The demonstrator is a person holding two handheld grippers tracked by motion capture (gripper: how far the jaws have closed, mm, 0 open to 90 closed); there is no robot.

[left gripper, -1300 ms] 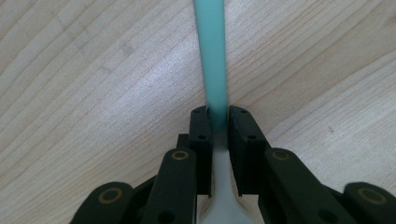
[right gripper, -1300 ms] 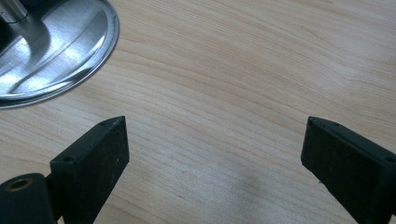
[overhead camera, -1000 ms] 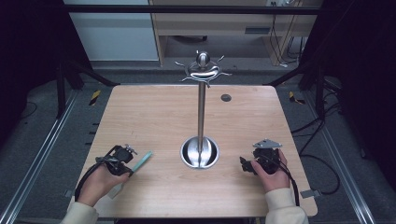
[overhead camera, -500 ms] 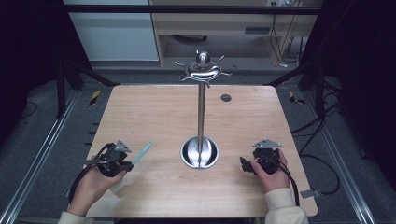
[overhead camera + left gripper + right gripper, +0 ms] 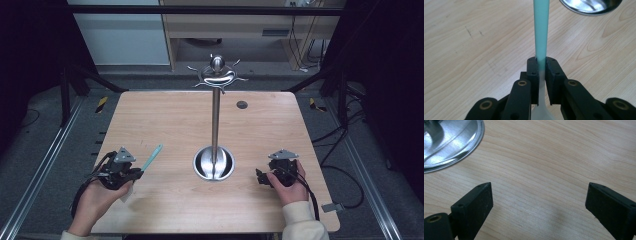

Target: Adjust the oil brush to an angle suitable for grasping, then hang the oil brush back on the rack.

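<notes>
Clamping one spoon [image 5: 541, 30]: left tongs [image 5: 541, 65] | right tongs [image 5: 539, 200] wide, empty | one stand [image 5: 215, 120]

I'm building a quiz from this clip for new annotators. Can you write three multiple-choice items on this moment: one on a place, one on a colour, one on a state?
1. Where does the round shiny metal base of the tall hook stand sit?
A. near the table's middle, between the two grippers
B. at the far left corner
C. off the wooden table

2. What colour is the long handle of the utensil?
A. red
B. light teal
C. black

3. How do the jaws of the right gripper stand?
A. shut on the stand
B. shut on nothing
C. wide open over bare wood

Answers: 1 A, as the high view shows the base between the left gripper and the right gripper. 2 B, as the left gripper view shows a teal handle clamped between the jaws, turning whitish below them. 3 C, as the right gripper view shows the jaws far apart with only tabletop between.
</notes>
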